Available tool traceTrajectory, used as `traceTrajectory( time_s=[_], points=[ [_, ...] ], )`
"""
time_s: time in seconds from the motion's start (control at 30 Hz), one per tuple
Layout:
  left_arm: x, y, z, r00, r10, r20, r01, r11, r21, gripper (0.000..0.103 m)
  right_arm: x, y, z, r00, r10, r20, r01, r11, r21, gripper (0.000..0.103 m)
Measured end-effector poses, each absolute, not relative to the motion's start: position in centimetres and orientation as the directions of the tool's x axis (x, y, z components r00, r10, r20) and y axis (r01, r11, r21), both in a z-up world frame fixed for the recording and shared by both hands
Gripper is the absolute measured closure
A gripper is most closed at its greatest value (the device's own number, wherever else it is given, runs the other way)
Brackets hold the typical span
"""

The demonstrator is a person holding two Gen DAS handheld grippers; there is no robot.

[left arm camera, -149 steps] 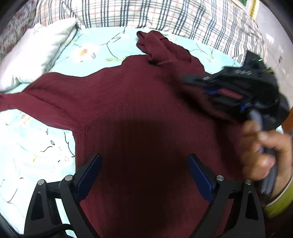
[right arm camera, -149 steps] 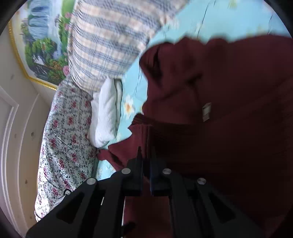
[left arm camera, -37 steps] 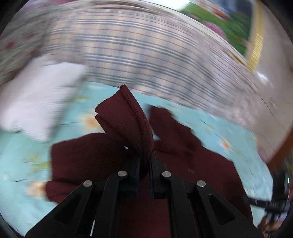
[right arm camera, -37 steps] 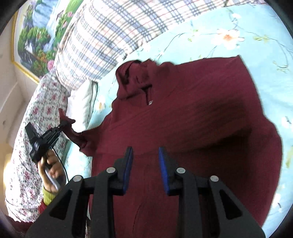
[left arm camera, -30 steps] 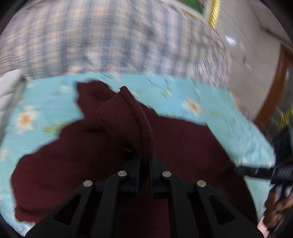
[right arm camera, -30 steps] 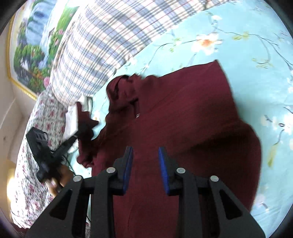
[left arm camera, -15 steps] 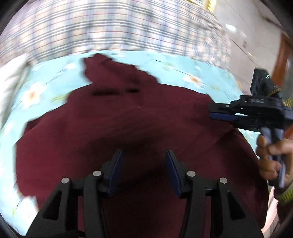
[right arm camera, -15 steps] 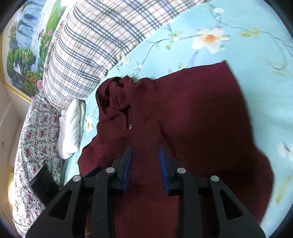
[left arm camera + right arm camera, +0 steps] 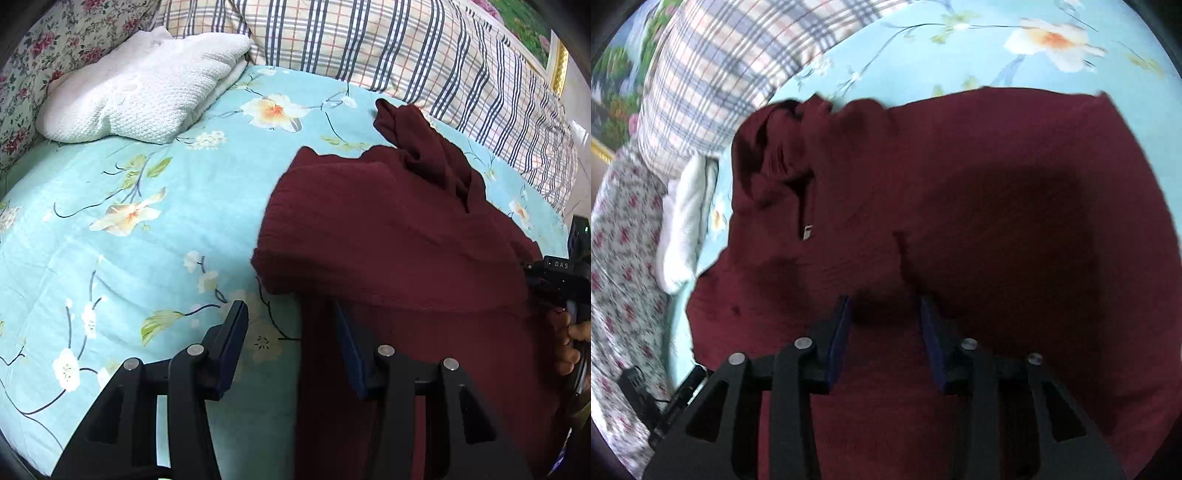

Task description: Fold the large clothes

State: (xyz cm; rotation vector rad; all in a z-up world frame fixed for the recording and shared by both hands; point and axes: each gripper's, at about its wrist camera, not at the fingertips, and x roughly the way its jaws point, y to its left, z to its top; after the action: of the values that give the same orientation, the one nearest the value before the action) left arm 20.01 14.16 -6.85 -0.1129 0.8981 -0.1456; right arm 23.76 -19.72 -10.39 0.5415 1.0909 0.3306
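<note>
Both sleeves look folded in on the maroon sweater lying flat on the bed, so left tool and right tool hover apart, gripping nothing, probably lining up the next fold.

Even, bright light in the left wrist view, sharp throughout. The right wrist view is softer, motion-blurred at its edges, a dark shadow on the maroon sweater. Fisheye bending rims both.

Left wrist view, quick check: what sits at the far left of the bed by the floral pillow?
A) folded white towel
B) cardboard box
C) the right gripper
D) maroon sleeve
A: a folded white towel lies on the blue floral sheet there, apart from the maroon sweater on the right.
</note>
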Motion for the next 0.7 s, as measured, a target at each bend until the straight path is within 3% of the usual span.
traceTrajectory(
  time_s=[0.03, 0.1, 0.27, 0.4, 0.57, 0.7],
  points=[
    [20.1, 14.0, -6.9, 0.611, -0.18, -0.771, 0.086, 0.983, -0.161, 0.054, 24.0, -19.4, -10.3, 0.427, 0.518, -0.741, -0.007, 0.821, 0.57, 0.097],
    [20.4, 13.3, -6.7, 0.613, -0.187, -0.768, 0.107, 0.982, -0.153, 0.054, 24.0, -19.5, -9.4, 0.44, 0.553, -0.708, -0.025, 0.795, 0.606, 0.096],
    [22.2, 10.8, -6.9, 0.603, -0.177, -0.778, 0.145, 0.983, -0.112, 0.054, 22.1, -25.7, -2.2, 0.672, 0.486, -0.559, -0.015, 0.764, 0.645, 0.097],
    [23.2, 10.0, -7.2, 0.594, -0.146, -0.791, 0.134, 0.988, -0.082, 0.054, 21.2, -30.5, -2.0, 0.721, 0.36, -0.592, 0.099, 0.792, 0.602, 0.097],
    [23.8, 10.6, -7.6, 0.599, -0.088, -0.796, 0.083, 0.995, -0.047, 0.052, 21.3, -30.1, -6.0, 0.638, 0.4, -0.658, 0.13, 0.786, 0.605, 0.097],
    [23.5, 12.0, -7.8, 0.607, -0.089, -0.79, 0.045, 0.996, -0.077, 0.052, 21.1, -29.7, -5.4, 0.644, 0.415, -0.643, 0.11, 0.781, 0.615, 0.097]
  ],
)
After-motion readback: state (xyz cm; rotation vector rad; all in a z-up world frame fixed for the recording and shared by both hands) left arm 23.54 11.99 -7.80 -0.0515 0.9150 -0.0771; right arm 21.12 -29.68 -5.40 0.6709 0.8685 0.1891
